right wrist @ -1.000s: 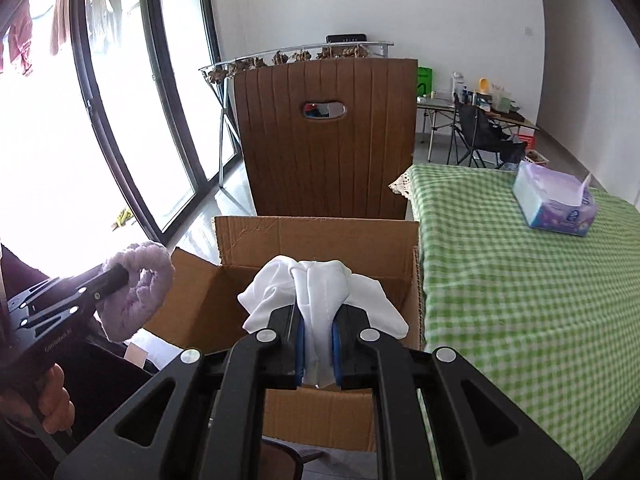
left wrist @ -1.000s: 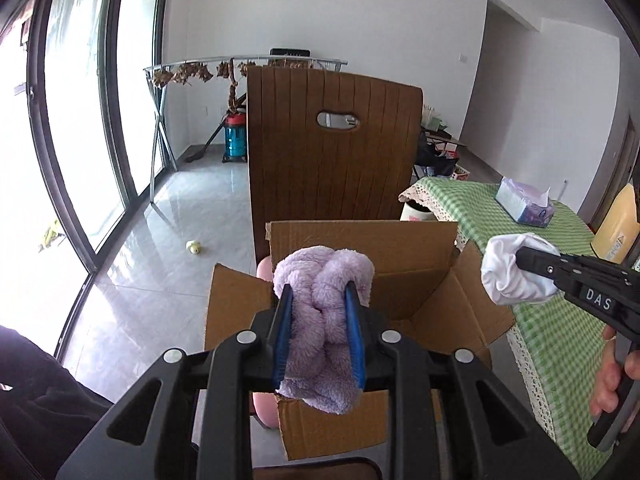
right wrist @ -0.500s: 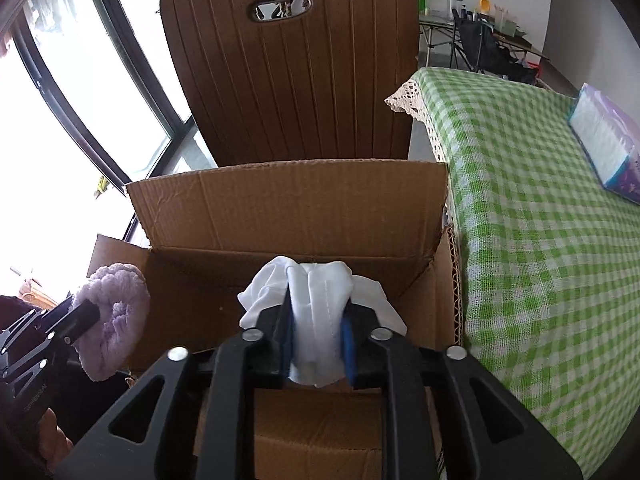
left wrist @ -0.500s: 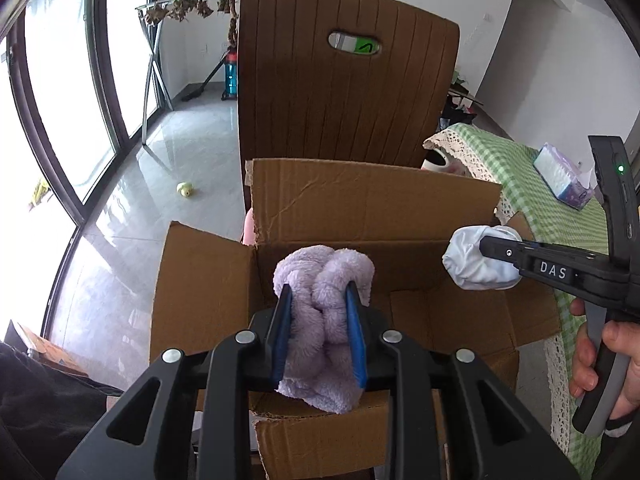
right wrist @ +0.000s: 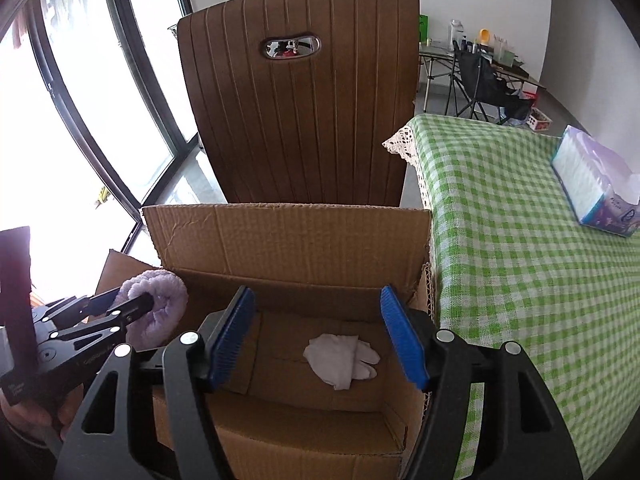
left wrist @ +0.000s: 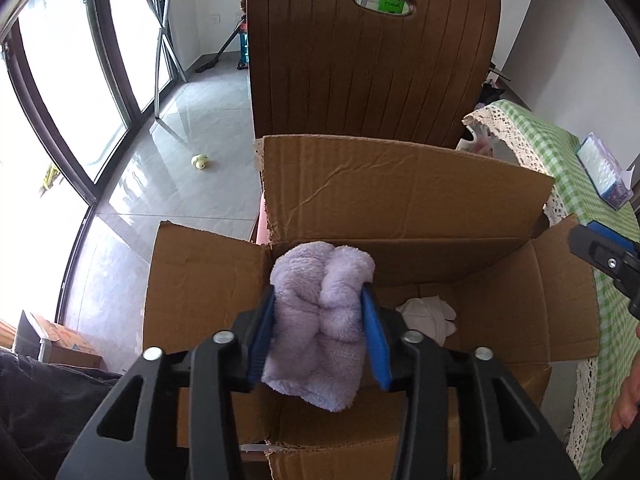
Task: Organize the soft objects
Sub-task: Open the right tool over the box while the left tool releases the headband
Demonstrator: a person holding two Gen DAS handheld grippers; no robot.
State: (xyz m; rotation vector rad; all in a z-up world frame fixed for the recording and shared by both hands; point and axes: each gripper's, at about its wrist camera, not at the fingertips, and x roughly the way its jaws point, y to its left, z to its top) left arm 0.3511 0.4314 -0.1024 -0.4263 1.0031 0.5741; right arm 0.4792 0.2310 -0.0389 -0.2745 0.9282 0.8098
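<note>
An open cardboard box (left wrist: 404, 200) (right wrist: 288, 240) stands in front of a brown chair. My left gripper (left wrist: 320, 300) is shut on a fluffy purple towel (left wrist: 320, 320), held over the box's left side; the right wrist view shows that purple towel (right wrist: 154, 304) at the box's left wall. My right gripper (right wrist: 316, 312) hangs open above the box, its blue pads wide apart and nothing between them. A crumpled white cloth (right wrist: 340, 358) (left wrist: 430, 316) lies on the box floor below it.
A brown slatted chair (right wrist: 300, 100) rises right behind the box. To the right a table with a green checked cloth (right wrist: 520, 240) carries a tissue box (right wrist: 592, 188). Grey tiled floor (left wrist: 160, 152) and tall windows lie to the left.
My right gripper has opened and the white cloth has dropped onto the box floor. My left gripper, still holding the purple towel, has moved closer over the box.
</note>
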